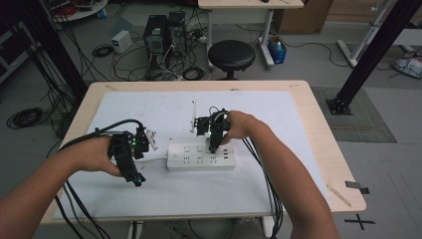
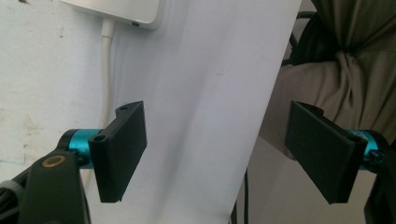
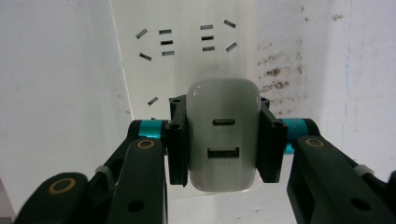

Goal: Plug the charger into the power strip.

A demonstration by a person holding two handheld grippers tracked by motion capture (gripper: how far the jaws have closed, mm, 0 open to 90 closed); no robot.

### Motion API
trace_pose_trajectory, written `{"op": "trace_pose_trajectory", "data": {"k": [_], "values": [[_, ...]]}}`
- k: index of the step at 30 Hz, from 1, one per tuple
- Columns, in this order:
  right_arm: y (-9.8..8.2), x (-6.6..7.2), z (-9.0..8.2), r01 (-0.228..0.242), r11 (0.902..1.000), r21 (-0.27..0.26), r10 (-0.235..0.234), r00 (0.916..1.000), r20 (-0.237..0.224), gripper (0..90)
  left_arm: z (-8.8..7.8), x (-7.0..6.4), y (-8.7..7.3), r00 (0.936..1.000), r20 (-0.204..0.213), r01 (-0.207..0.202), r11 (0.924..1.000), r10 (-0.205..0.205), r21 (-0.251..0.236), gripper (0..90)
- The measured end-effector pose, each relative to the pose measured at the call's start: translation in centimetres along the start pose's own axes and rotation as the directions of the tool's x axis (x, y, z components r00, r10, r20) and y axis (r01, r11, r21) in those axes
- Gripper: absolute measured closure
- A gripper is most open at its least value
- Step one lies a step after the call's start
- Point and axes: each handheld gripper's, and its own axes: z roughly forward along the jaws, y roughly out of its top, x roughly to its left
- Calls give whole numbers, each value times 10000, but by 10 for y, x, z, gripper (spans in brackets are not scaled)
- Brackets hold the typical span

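My right gripper fingers clamped on a white charger, held over the white power strip on the table, my left gripper fingers spread wide, holding nothing, beside the strip's cable

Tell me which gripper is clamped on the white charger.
The right gripper: its jaws press both sides of the white charger over the power strip. The left gripper stands open, empty.

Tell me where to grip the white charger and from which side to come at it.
Grip the charger across its two flat long sides, coming straight down from above the power strip. Its rounded ends would slip, and its port face points up. The right gripper already clamps it that way.
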Motion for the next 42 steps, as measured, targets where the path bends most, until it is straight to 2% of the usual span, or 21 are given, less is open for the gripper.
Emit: {"op": "trace_pose_trajectory", "data": {"k": [3,5,8,9,13,14,19,23,24,29,34,35,40,42], "values": [[1,0,0,35,10000,22,-35,10000,-37,622,1,0,1,10000,1,-48,10000,48,33,213],[0,-1,1,245,9997,-1,-245,9997,-54,622,2,0,1,10000,35,-5,10000,6,-20,212],[4,2,7,808,9957,459,-816,9965,170,621,1,1,2,10000,55,-56,10000,56,-2,212],[6,1,7,816,9952,535,-822,9966,103,621,1,2,2,10000,43,-53,10000,53,-15,212],[5,-1,7,717,9966,413,-716,9974,-43,622,1,3,2,10000,9,-45,10000,45,-44,213],[4,-2,7,488,9981,370,-484,9987,-129,622,1,3,3,10000,-6,-10,10000,10,-39,213],[2,-3,9,323,9993,-165,-326,9993,-165,623,2,3,5,9999,40,-93,9999,94,-40,212],[-1,-3,9,146,9992,-371,-152,9998,-148,623,1,5,7,9998,150,114,9999,-112,-119,212],[-3,-4,9,-37,9992,-403,27,9997,-253,623,1,5,7,9998,131,118,9998,-116,-138,212],[-10,-4,11,64,9971,-765,-81,9997,-213,623,-1,6,10,9999,165,49,9997,-45,-221,212],[-7,-3,11,22,9984,-574,-33,9998,-186,624,1,8,11,9999,148,89,9997,-86,-208,212],[-6,-2,12,65,9981,-618,-74,9999,-141,624,1,9,11,9999,157,-2,9999,4,-124,212],[-3,-2,12,-37,9992,-393,31,9999,-169,624,7,10,12,9999,119,65,10000,-65,44,212],[-3,-1,13,117,9989,-449,-120,9999,-60,624,6,11,12,9999,97,85,10000,-85,-22,212]]}}
